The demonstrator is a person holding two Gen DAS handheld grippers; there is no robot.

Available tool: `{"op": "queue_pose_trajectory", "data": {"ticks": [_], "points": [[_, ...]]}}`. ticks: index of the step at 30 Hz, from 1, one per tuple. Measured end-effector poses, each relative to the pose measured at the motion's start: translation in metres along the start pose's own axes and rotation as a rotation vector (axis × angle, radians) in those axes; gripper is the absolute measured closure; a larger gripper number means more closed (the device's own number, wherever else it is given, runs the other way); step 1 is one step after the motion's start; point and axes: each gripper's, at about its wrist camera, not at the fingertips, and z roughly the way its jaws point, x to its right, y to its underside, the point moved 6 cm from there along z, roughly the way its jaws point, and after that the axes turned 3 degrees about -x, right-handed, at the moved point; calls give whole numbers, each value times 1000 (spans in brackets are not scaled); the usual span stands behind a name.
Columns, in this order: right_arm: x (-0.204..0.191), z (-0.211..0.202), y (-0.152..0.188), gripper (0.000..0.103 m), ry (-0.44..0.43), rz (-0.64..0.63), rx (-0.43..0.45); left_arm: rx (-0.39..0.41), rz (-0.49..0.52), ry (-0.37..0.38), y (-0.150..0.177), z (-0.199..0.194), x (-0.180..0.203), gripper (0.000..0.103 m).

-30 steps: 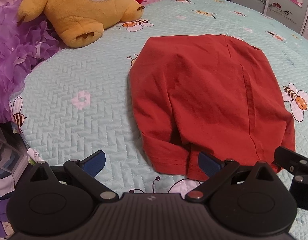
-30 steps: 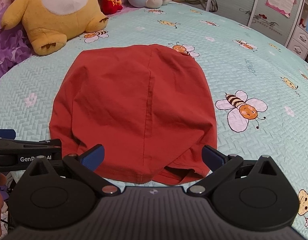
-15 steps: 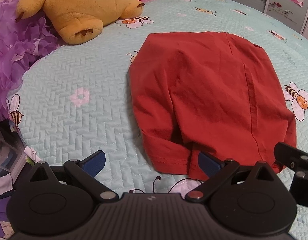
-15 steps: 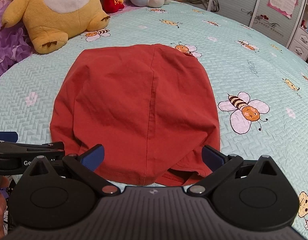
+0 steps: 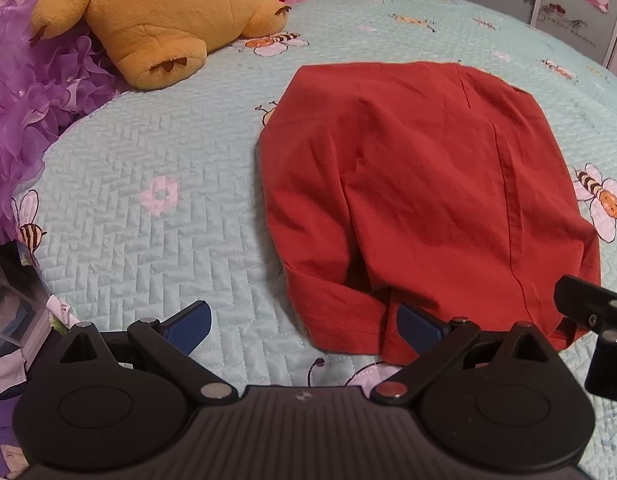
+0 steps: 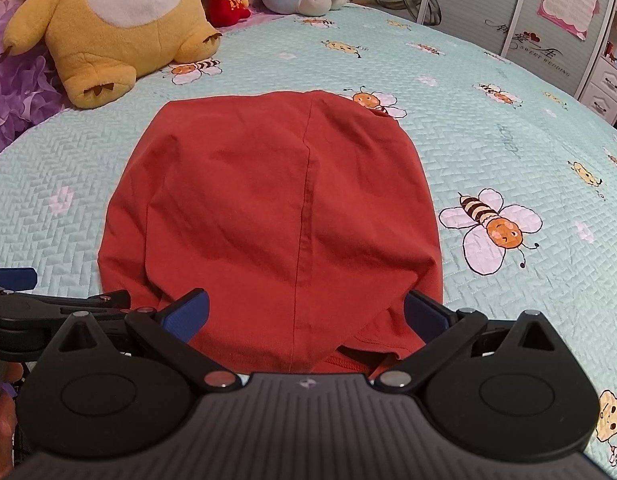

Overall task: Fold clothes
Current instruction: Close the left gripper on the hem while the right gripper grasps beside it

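Left gripper is held wide open at the near hem of the red garment, which lies flat on the bee quilt; only one layer could get pinched there.

Right gripper is spread wide too, nothing held. Yellow plush is kept well clear, nothing blocks.

You're looking at a matt red cloth garment, soft and lightly creased, with a stitched seam. It's lying on a quilted cotton-like bedspread, its surface ridged in a herringbone stitch. Your grippers are showing matt black plastic, ribbed blue pads and shiny metal pivots. A fuzzy yellow plush is sitting beside sheer purple ruffles.
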Motion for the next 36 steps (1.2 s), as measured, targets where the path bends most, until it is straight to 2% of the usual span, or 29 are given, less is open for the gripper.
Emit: {"op": "queue_pose_trajectory", "data": {"ticks": [1,3,5,7,9,15,18,20,22,23,24,25,26,27,28,30,31,32,36], "points": [[0,0,0,1,-13,-1,13,13,-3,8,0,0,-1,1],[1,1,0,1,-50,-6,53,88,-8,56,-3,-3,-4,1],[3,1,2,1,-113,-40,140,179,-9,86,-6,-4,-9,1],[7,6,5,1,-131,-69,224,267,-10,116,-8,-5,-15,1],[11,13,6,1,-138,-79,287,267,-37,155,-14,2,-19,1],[16,59,-12,1,-168,9,238,251,-97,223,-39,34,-21,1],[17,83,-22,2,-122,14,218,216,-73,195,-47,52,-13,5],[20,97,-26,4,-84,27,210,220,-76,180,-53,60,-14,7],[23,109,-28,12,-72,36,190,223,-93,168,-59,68,-16,11],[24,115,-29,26,-75,43,172,213,-106,184,-60,73,-16,20],[25,122,-29,43,-85,52,147,194,-114,205,-62,80,-16,34],[26,127,-29,51,-98,61,124,168,-117,222,-63,85,-14,41],[26,132,-28,64,-113,71,104,145,-114,230,-63,90,-11,54],[26,135,-26,67,-124,76,91,132,-104,227,-63,94,-9,71],[26,134,-25,69,-130,78,93,129,-87,217,-63,96,-7,78],[28,127,-23,91,-144,90,116,151,-63,222,-61,88,-4,95],[30,124,-22,99,-151,95,128,174,-56,230,-60,79,-4,96],[32,118,-21,101,-161,107,143,191,-51,240,-59,72,-4,99],[48,80,-15,103,-185,131,219,263,-36,314,-53,28,-3,100]]}}
